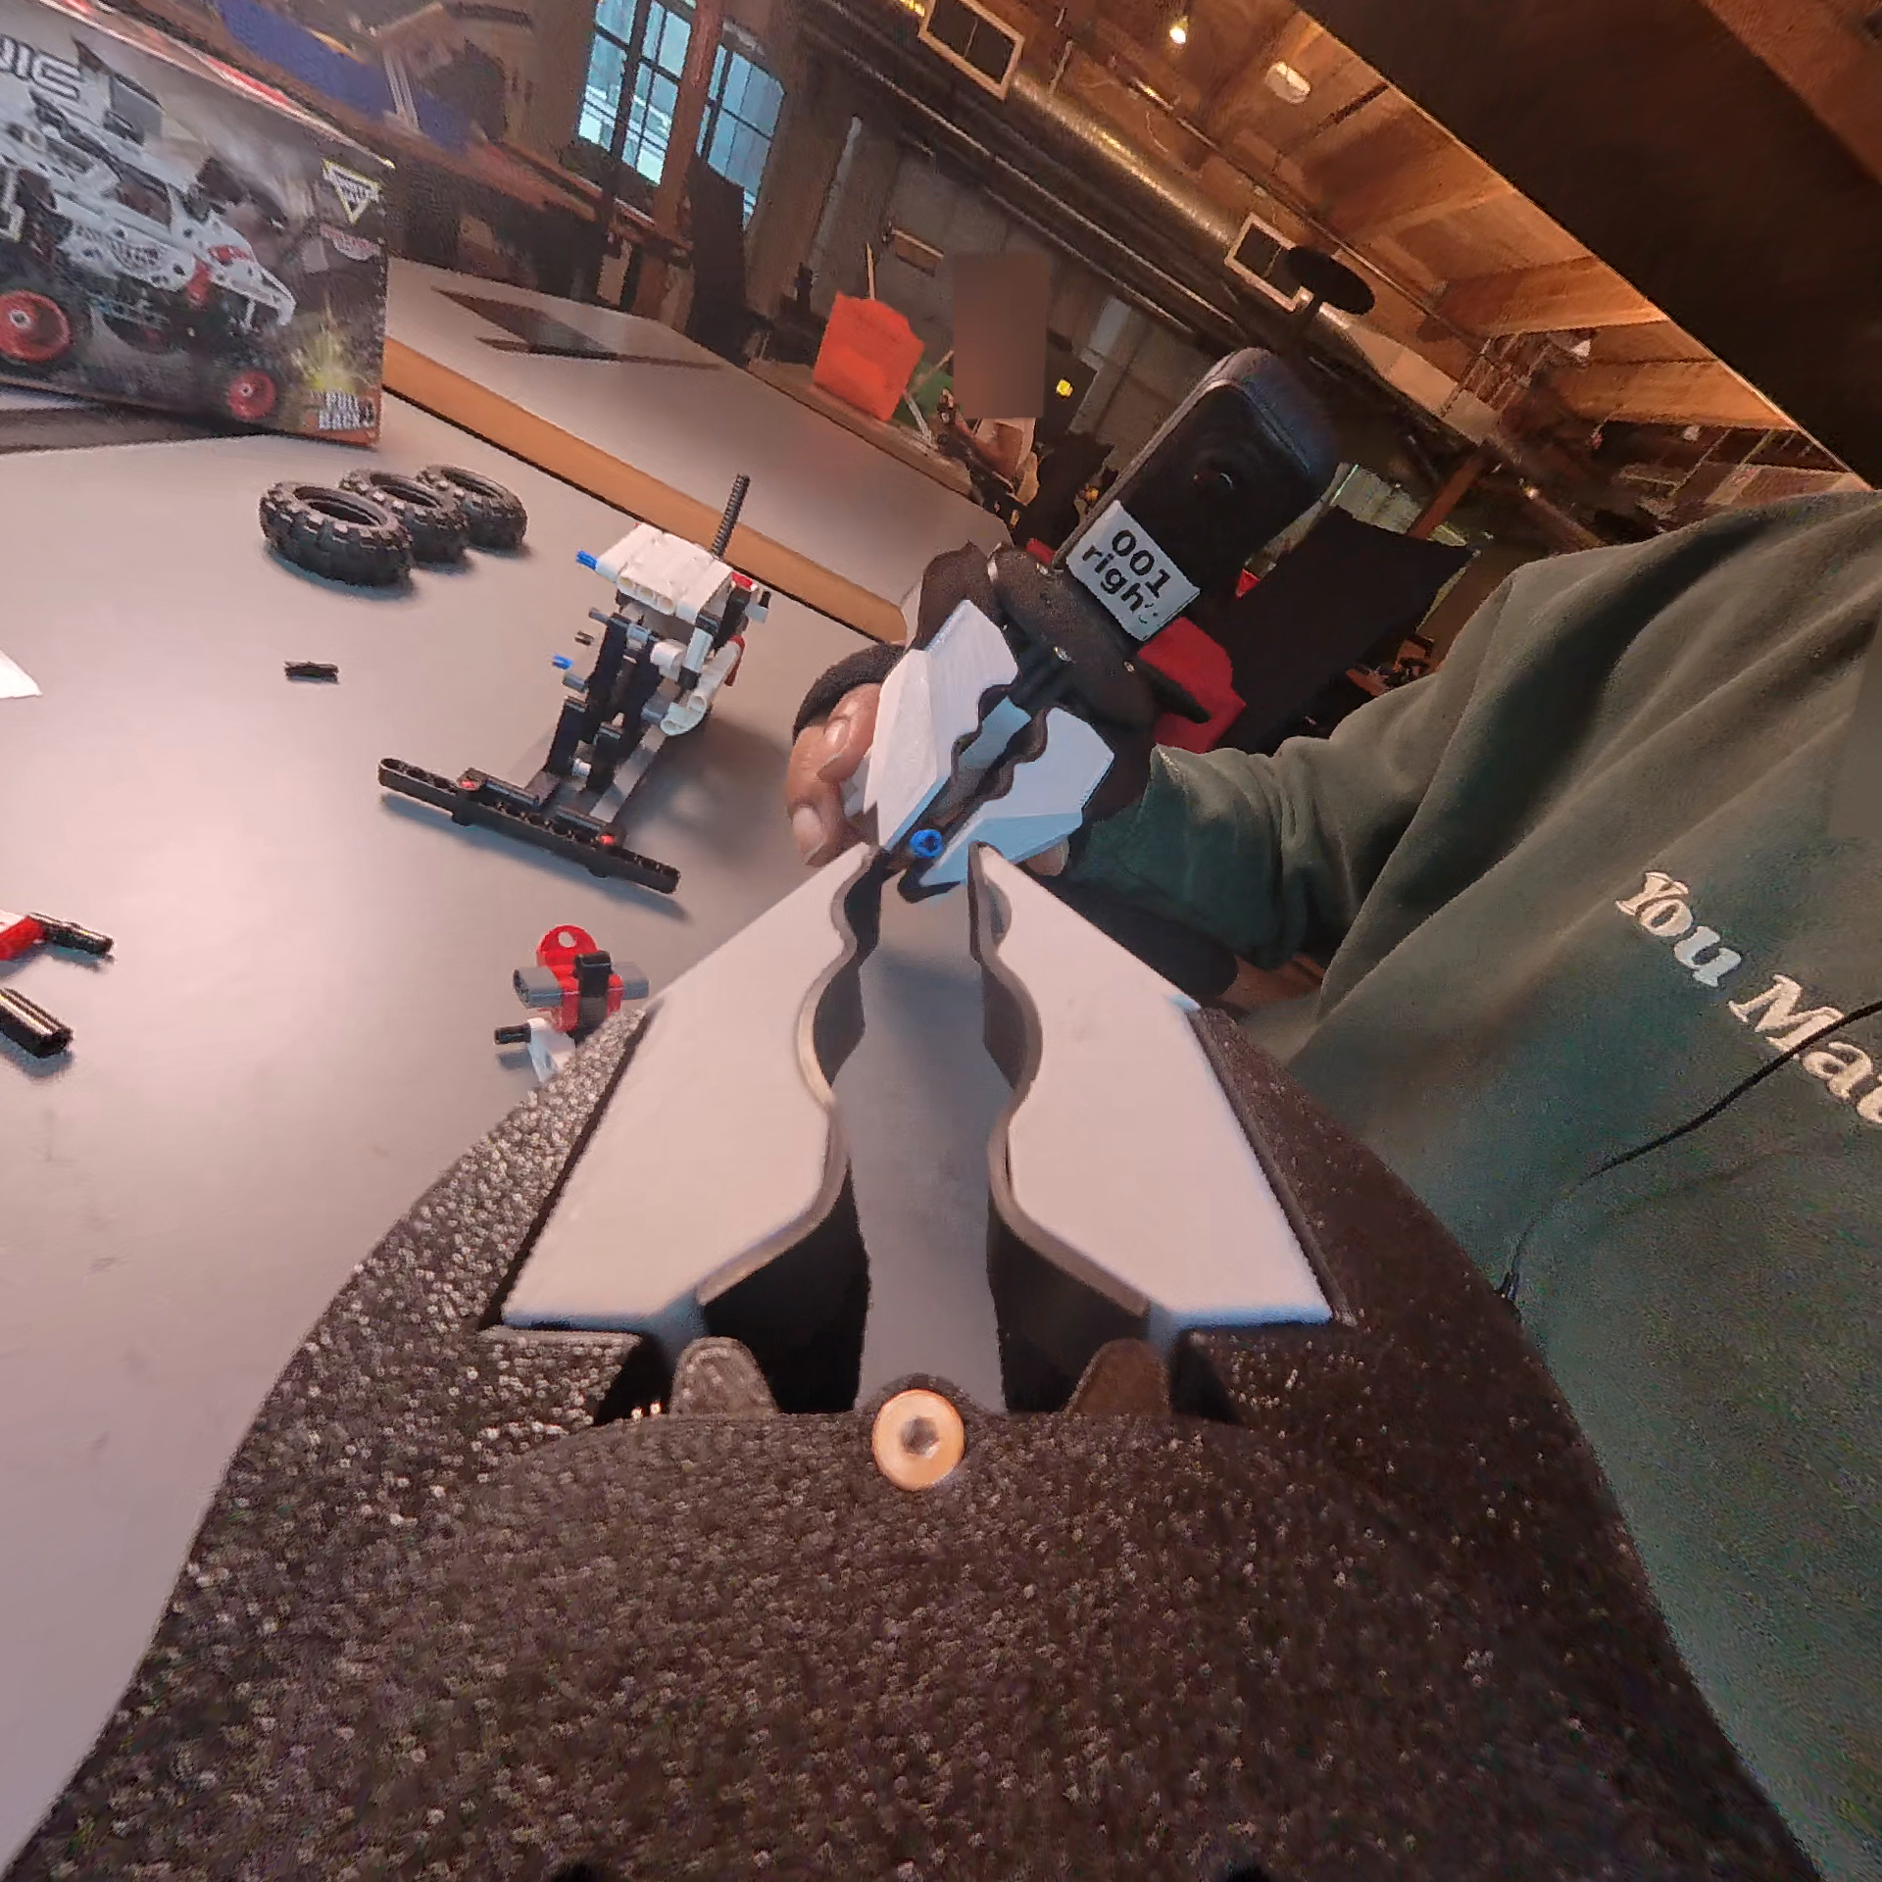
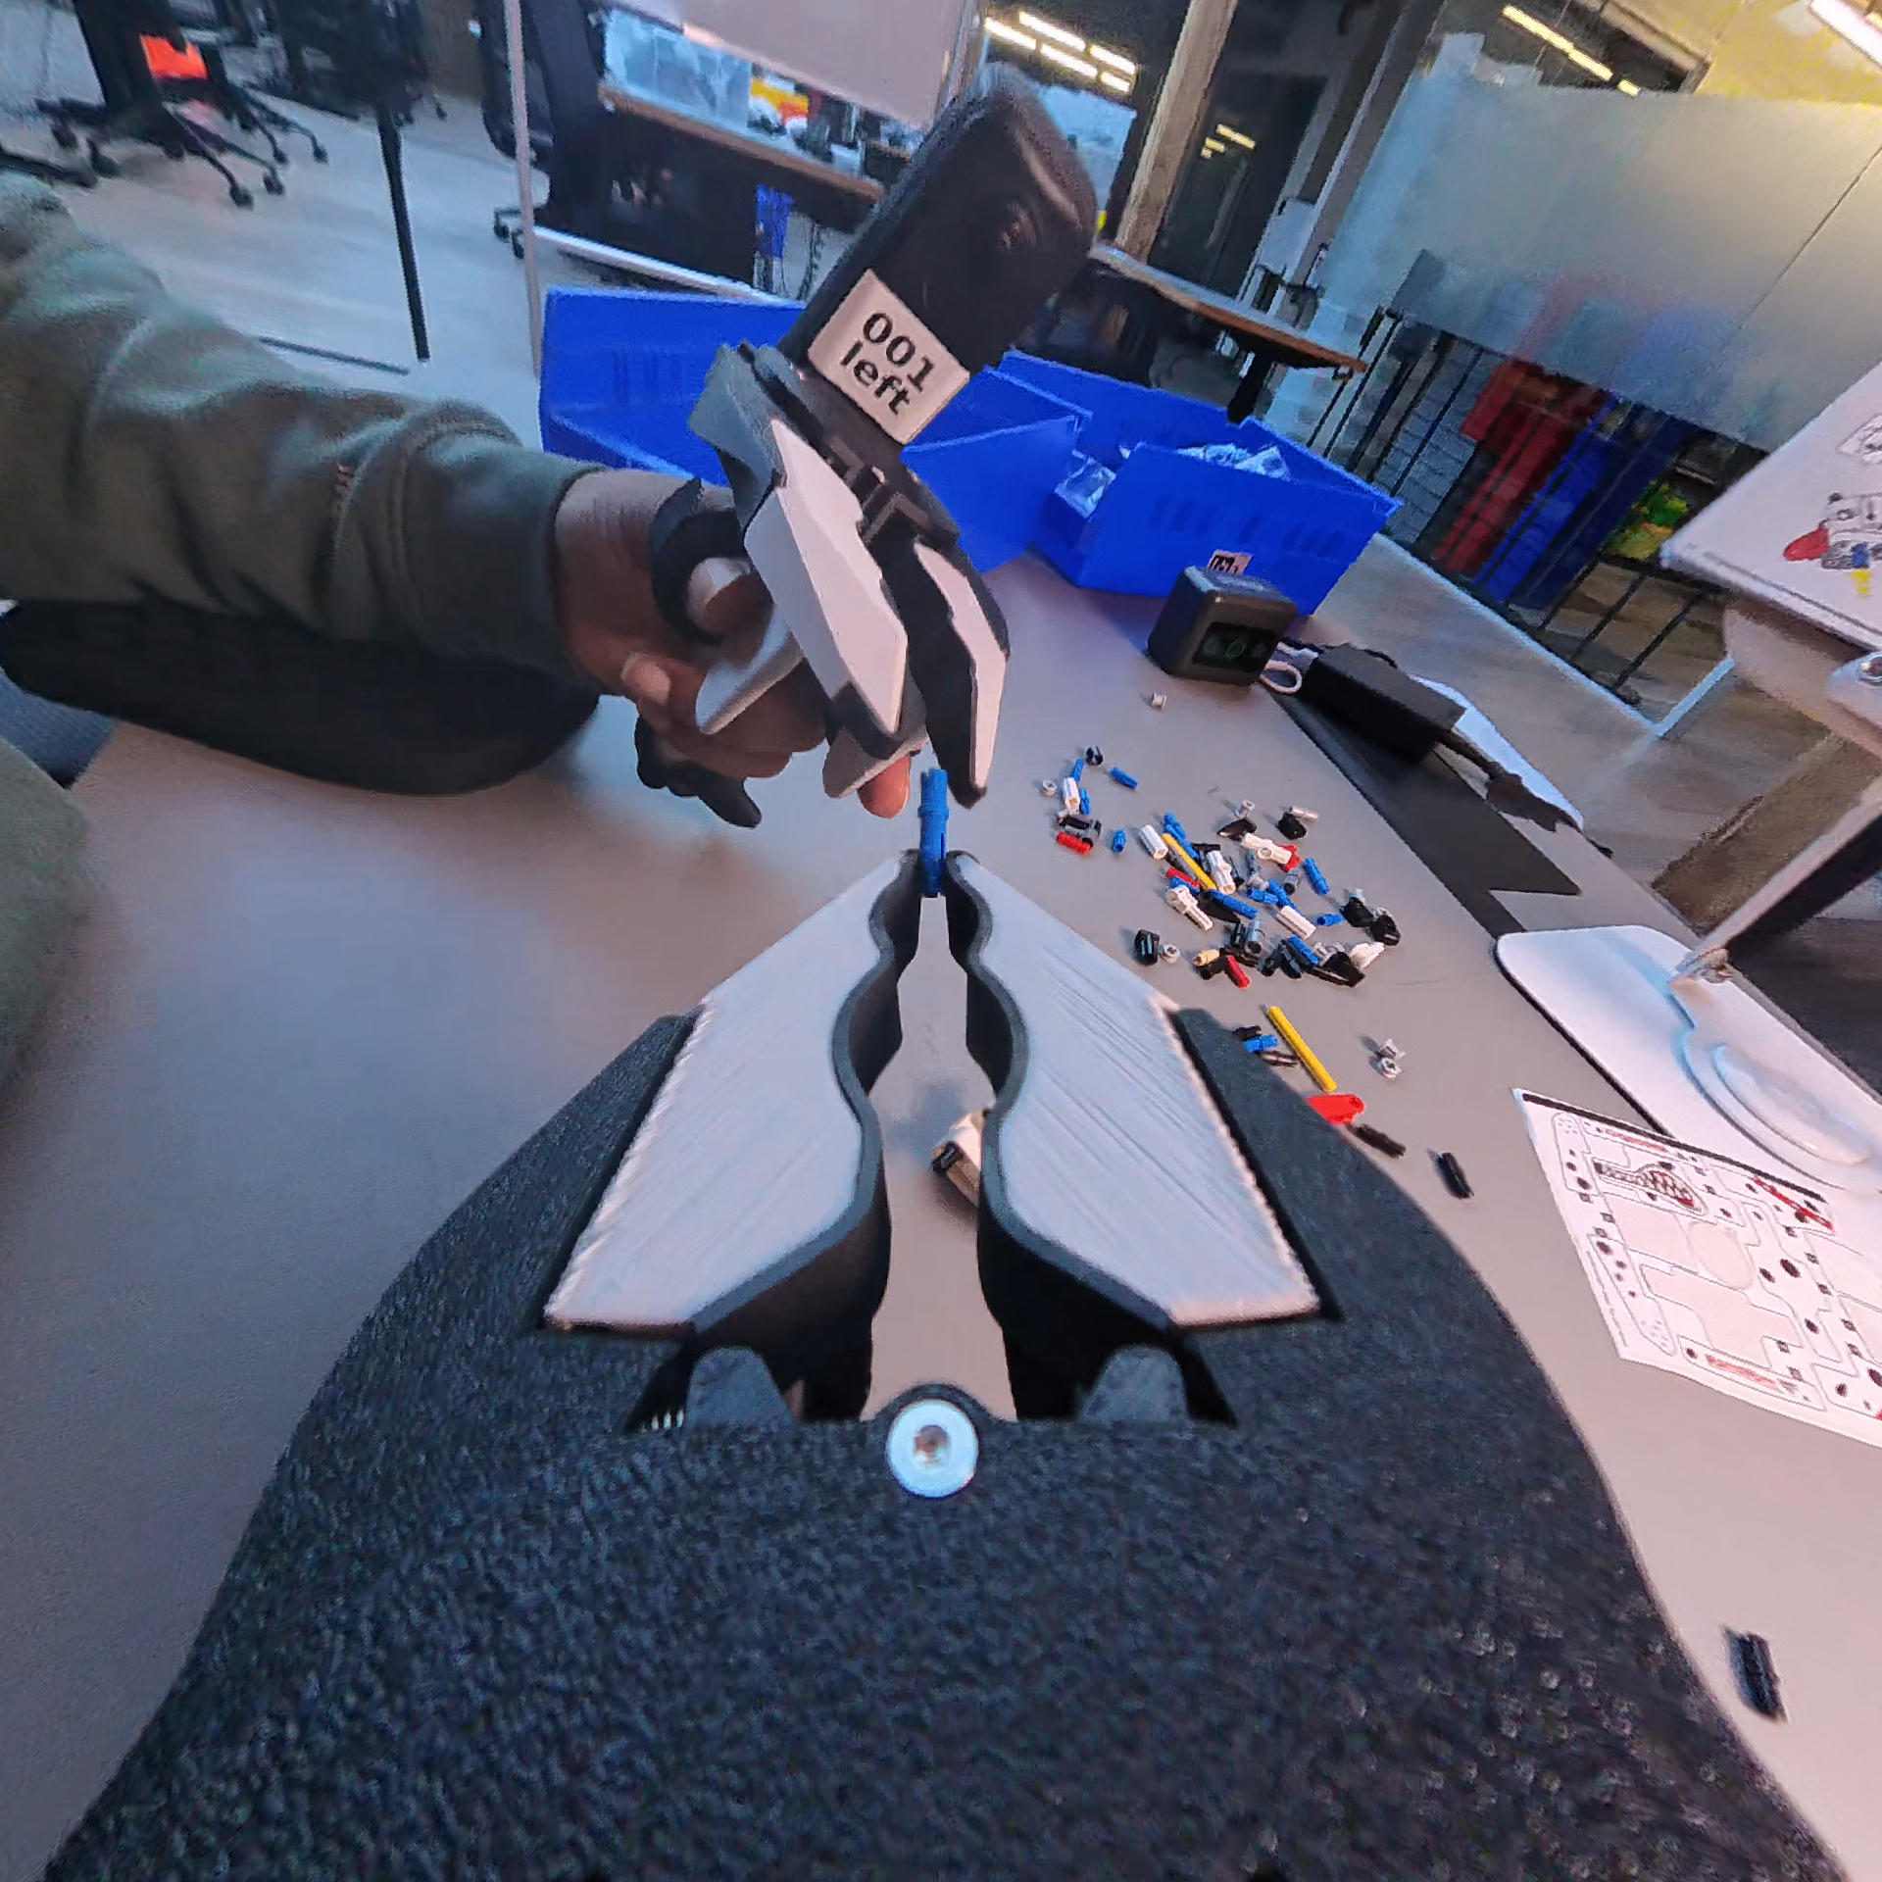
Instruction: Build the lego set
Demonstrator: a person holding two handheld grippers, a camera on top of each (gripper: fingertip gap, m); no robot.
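- The grey matte tabletop (image 1: 255, 1120) is carrying everything, stretching across both wrist views.
- A printed cardboard lego box (image 1: 194, 234) is standing at the far left edge of the table.
- The half-built white-and-black lego truck chassis (image 1: 621, 703) is lying well beyond the left gripper's tips, with three black knobbly rubber tyres (image 1: 392, 519) sitting in a row behind it.
- A scattered heap of small blue, black, white and yellow lego pins (image 2: 1242, 896) is lying to the right of the grippers.
- The right gripper (image 2: 935, 874) is pinching the small blue lego pin (image 2: 933, 830) upright at its very tips — jaws nearly closed on it, above the table.
- The left gripper (image 1: 922, 866) is meeting it tip to tip, its jaws standing a little apart — whether it is gripping anything I cannot tell.
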